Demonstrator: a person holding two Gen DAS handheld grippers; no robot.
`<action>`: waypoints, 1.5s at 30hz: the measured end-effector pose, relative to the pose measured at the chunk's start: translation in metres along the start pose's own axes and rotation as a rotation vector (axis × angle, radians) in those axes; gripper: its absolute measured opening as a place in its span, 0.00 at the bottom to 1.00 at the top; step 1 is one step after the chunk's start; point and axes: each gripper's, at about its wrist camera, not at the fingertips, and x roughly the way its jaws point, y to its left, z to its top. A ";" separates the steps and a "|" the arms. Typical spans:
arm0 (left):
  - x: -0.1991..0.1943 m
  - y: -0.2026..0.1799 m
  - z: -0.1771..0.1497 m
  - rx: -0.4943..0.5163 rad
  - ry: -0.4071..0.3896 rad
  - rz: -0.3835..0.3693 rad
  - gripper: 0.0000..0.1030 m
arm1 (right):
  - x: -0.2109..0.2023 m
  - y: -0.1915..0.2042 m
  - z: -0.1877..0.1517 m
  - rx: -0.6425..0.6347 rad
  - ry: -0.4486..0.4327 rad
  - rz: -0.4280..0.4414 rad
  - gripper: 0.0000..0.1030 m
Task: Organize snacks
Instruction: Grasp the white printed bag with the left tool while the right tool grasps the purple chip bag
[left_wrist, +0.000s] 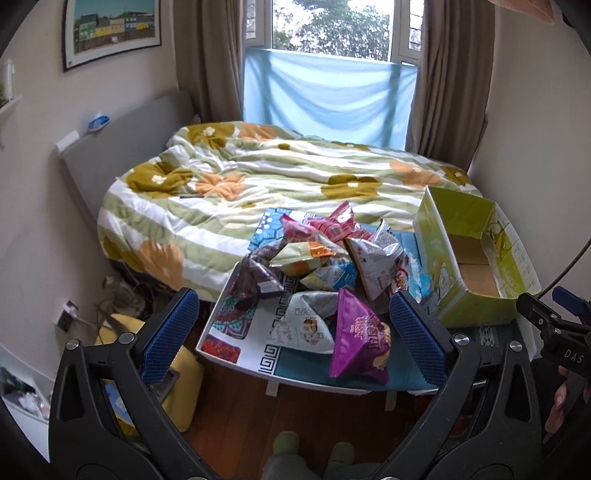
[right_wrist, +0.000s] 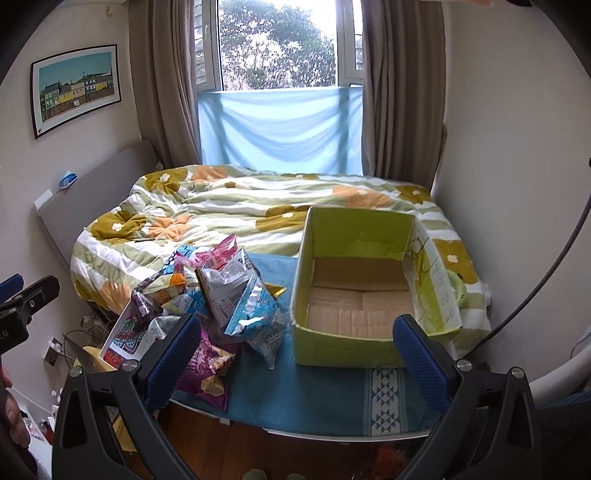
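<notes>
Snack bags (left_wrist: 317, 273) lie heaped in a loose pile on a small table (left_wrist: 236, 350) at the foot of the bed, some resting on a blue patterned cloth (right_wrist: 314, 391) that covers the table's right part. Nearest the front edge is a purple bag (left_wrist: 360, 339), leaning against a white printed bag (left_wrist: 303, 325); behind them sit a dark brown bag (left_wrist: 258, 277), an orange-and-white one, a pink bag (left_wrist: 336, 221) at the back, and a light blue bag (right_wrist: 255, 314) on the side toward the box. Just to the right of the pile stands an open green cardboard box (right_wrist: 340, 347) with bare brown cardboard showing inside and nothing in it.

Left gripper (left_wrist: 293, 332) hangs above the front of the pile with its blue-padded fingers (left_wrist: 170, 332) spread wide and nothing between them. Right gripper (right_wrist: 295, 362) is likewise released, its fingers apart, one over the purple bag's edge and the other over the box's near corner, holding nothing.

Behind the table spreads a flowered green-striped quilt (left_wrist: 258, 173), then a window (right_wrist: 277, 44) with a pale blue sheet (right_wrist: 280, 129) across its lower part, brown curtains (right_wrist: 162, 85) and a framed picture (right_wrist: 75, 88) on the wall.
</notes>
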 end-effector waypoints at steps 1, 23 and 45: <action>0.010 0.007 -0.002 -0.002 0.018 0.000 0.99 | 0.010 0.001 -0.004 0.021 0.028 0.019 1.00; 0.249 0.028 -0.033 0.037 0.481 -0.357 0.88 | 0.182 0.068 -0.074 0.456 0.412 0.255 1.00; 0.272 0.002 -0.059 0.183 0.522 -0.368 0.48 | 0.236 0.072 -0.085 0.491 0.479 0.271 0.93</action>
